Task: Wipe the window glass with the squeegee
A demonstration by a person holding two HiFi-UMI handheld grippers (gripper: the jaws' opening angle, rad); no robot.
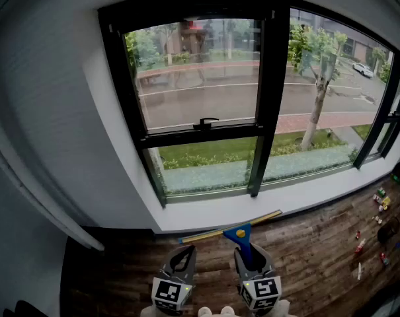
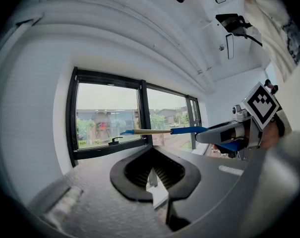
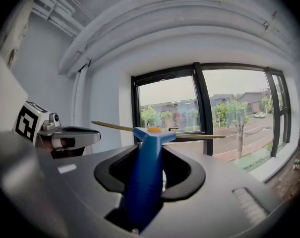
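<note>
Wiping appears not yet begun: the right gripper is clamped on the blue handle of the squeegee, its blade held level before the white sill and apart from the window glass, the left gripper is closed on nothing, and wooden floor lies below.
</note>
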